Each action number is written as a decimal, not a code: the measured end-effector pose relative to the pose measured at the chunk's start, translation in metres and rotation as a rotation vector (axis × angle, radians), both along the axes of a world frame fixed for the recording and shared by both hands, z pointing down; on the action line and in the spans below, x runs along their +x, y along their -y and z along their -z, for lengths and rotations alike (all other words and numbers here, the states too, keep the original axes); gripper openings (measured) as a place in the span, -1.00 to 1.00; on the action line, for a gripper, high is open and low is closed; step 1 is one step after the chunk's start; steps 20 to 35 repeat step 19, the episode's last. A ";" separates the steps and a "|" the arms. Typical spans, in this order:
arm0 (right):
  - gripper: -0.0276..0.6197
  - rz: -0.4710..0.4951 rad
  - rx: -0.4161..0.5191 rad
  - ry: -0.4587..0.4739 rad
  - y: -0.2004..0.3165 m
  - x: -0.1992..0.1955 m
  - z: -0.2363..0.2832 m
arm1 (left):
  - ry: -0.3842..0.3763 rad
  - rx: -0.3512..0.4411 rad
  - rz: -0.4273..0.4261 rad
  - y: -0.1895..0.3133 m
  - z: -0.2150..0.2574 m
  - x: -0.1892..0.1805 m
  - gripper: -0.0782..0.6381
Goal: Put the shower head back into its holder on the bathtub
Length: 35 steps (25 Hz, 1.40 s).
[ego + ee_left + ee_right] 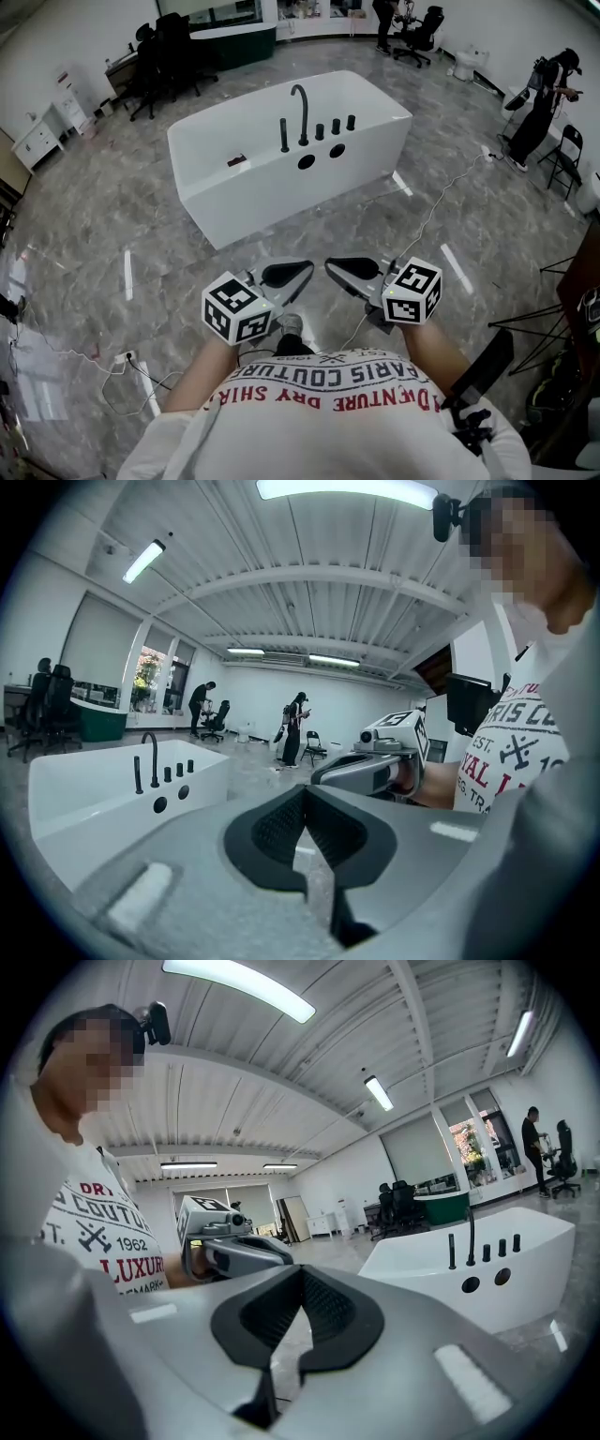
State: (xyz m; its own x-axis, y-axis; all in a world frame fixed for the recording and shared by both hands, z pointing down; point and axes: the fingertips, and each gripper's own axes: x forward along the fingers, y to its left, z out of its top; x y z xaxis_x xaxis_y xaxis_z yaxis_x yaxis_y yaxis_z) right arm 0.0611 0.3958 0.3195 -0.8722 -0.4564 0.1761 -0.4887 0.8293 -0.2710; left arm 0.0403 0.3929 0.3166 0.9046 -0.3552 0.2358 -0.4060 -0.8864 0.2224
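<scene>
A white freestanding bathtub [253,192] stands on the grey marble floor ahead of me. On its near rim a curved black spout [300,112] rises, with a slim black upright shower head [284,136] to its left and three black knobs [335,126] to its right. A small dark item [236,160] lies further left on the rim. My left gripper [306,269] and right gripper [330,264] are close to my chest, tips turned toward each other, well short of the tub. Both are shut and empty. The tub also shows in the left gripper view [84,803] and the right gripper view [487,1274].
Cables [427,220] run across the floor to the right of the tub and at the lower left. Office chairs [164,52] and a green desk stand behind the tub. A person [539,108] stands by a folding chair [565,155] at the far right.
</scene>
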 end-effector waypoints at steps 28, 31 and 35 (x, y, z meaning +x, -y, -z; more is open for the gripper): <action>-0.91 -0.006 0.011 0.015 -0.004 -0.003 0.002 | 0.020 0.010 0.009 -0.007 0.000 -0.005 -0.78; -0.91 -0.006 0.011 0.015 -0.004 -0.003 0.002 | 0.020 0.010 0.009 -0.007 0.000 -0.005 -0.78; -0.91 -0.006 0.011 0.015 -0.004 -0.003 0.002 | 0.020 0.010 0.009 -0.007 0.000 -0.005 -0.78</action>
